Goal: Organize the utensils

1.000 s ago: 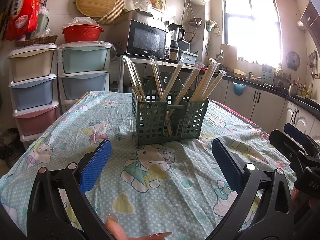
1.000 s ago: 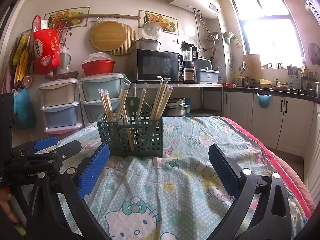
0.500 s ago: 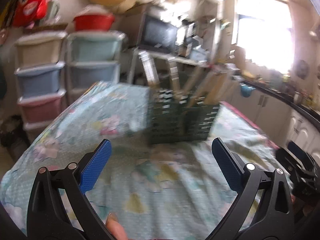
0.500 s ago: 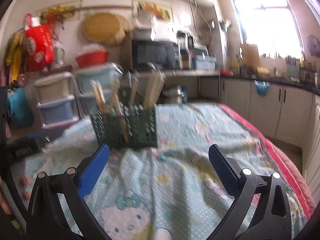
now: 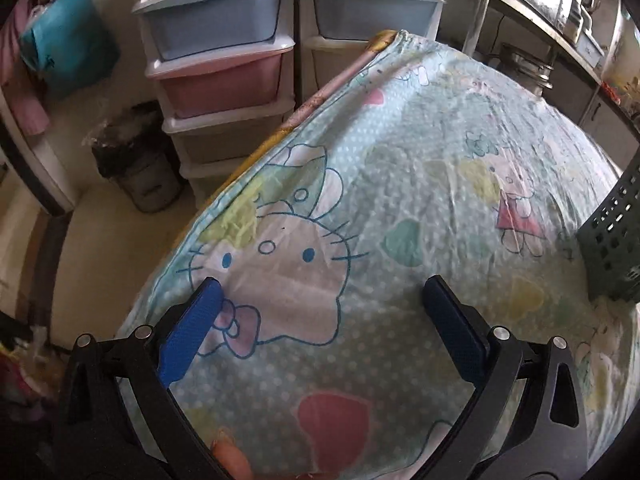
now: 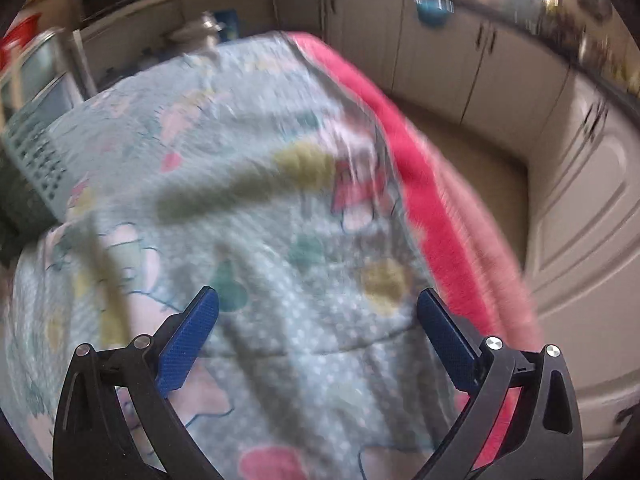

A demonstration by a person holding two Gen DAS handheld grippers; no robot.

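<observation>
The green perforated utensil holder shows only as a corner at the right edge of the left wrist view, and as a blurred corner at the left edge of the right wrist view. The chopsticks in it are out of view. My left gripper is open and empty, pointing down at the left part of the patterned tablecloth. My right gripper is open and empty, over the cloth near its right side. The right wrist view is motion-blurred.
Stacked plastic drawers and a small bin stand on the floor left of the table edge. A pink cloth border runs along the table's right edge, with white cabinets beyond.
Both grippers have swung away from the holder, the left one to the left and downward, the right one to the right and downward. The holder has slid to the frame edges. Both grippers stay open.
</observation>
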